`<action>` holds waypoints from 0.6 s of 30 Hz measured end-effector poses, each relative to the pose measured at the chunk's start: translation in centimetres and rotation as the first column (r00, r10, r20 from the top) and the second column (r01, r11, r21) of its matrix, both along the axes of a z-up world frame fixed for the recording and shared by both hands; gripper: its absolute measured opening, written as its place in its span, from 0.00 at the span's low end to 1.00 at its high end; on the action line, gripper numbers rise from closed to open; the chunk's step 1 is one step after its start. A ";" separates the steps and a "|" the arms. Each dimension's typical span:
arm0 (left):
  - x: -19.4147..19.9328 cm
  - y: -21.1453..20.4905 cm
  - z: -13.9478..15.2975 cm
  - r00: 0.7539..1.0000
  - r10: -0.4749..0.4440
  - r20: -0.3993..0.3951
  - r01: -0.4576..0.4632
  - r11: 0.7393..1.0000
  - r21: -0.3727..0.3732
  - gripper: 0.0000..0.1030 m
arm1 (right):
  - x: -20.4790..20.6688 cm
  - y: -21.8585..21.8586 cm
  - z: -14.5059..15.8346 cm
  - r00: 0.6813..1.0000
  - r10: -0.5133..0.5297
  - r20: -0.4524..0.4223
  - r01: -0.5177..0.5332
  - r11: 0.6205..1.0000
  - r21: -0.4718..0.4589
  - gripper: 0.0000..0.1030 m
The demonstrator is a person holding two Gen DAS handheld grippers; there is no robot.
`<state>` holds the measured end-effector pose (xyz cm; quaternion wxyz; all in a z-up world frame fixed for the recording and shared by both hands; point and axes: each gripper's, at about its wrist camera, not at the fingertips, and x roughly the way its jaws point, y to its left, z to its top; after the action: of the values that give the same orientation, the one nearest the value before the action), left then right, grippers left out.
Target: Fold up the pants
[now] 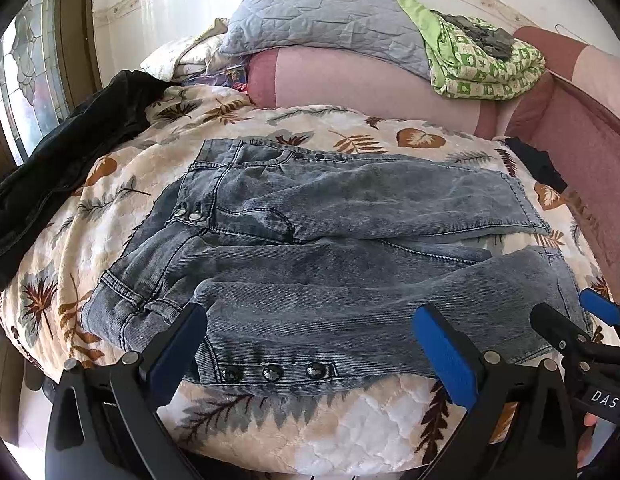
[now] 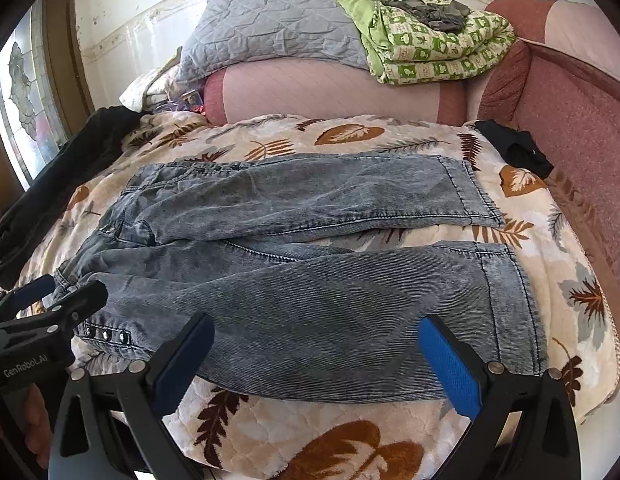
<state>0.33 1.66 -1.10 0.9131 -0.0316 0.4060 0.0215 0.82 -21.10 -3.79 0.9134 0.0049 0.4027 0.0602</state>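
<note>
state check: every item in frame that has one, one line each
jeans: unfolded, flat on the blanket, legs apart
left gripper: open, at the near waist edge, holding nothing
right gripper: open, at the near leg, holding nothing
green quilt: folded, on the pink bolster
black garment: crumpled, at the bed's left edge

One pair of jeans (image 1: 330, 240) lies on one leaf-print blanket (image 1: 350, 432), with two legs spread apart and three studs (image 1: 272, 372) in a row at the near pocket. Two grippers show, left (image 1: 310, 344) and right (image 2: 316, 360). Behind sit one grey quilt (image 1: 322, 20), one green patterned blanket (image 1: 486, 68) and one black garment (image 1: 62, 168).
</note>
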 end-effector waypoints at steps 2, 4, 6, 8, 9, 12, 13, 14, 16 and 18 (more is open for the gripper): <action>0.0 -0.1 0.1 1.000 -0.005 0.000 0.005 1.000 0.000 1.00 | 0.0 -0.1 0.0 1.000 0.001 0.000 -0.001 1.000 0.002 1.00; 0.0 0.0 0.2 1.000 -0.012 -0.002 0.012 1.000 -0.003 1.00 | 0.0 -0.3 0.1 1.000 0.004 -0.008 -0.003 1.000 0.023 1.00; 0.2 0.8 0.2 1.000 -0.012 -0.003 0.012 1.000 -0.022 1.00 | 0.0 -1.4 0.0 1.000 -0.007 -0.027 0.010 0.996 0.088 1.00; 0.7 3.1 0.0 1.000 0.023 -0.012 -0.024 0.997 -0.068 1.00 | 0.0 -3.6 -0.5 0.997 -0.036 -0.068 0.048 0.981 0.186 1.00; 1.0 4.3 -0.2 0.998 0.051 -0.021 -0.053 0.995 -0.084 1.00 | -0.2 -4.9 -0.9 0.995 -0.051 -0.088 0.070 0.970 0.232 1.00; 2.1 9.9 -2.0 0.981 0.171 -0.092 -0.185 0.967 -0.177 1.00 | -1.0 -10.8 -3.1 0.971 -0.144 -0.189 0.206 0.906 0.370 1.00; 2.4 11.8 -2.8 0.970 0.213 -0.121 -0.235 0.950 -0.207 1.00 | -1.2 -12.5 -3.6 0.961 -0.170 -0.217 0.246 0.883 0.399 1.00; 2.7 13.5 -3.6 0.957 0.252 -0.147 -0.280 0.935 -0.217 1.00 | -1.6 -14.6 -4.5 0.945 -0.209 -0.253 0.304 0.847 0.436 1.00; 2.9 15.6 -4.7 0.938 0.298 -0.179 -0.332 0.920 -0.209 1.00 | -2.3 -18.1 -5.7 0.913 -0.269 -0.308 0.396 0.770 0.500 1.00; 2.7 16.9 -5.4 0.933 0.314 -0.178 -0.347 0.916 -0.200 1.00 | -2.9 -20.8 -6.6 0.887 -0.310 -0.342 0.456 0.702 0.547 1.00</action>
<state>3.04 18.52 -6.51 0.8553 -0.2030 0.4583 0.1310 -2.08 -41.92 -10.40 0.8020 0.3916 0.4511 -0.0057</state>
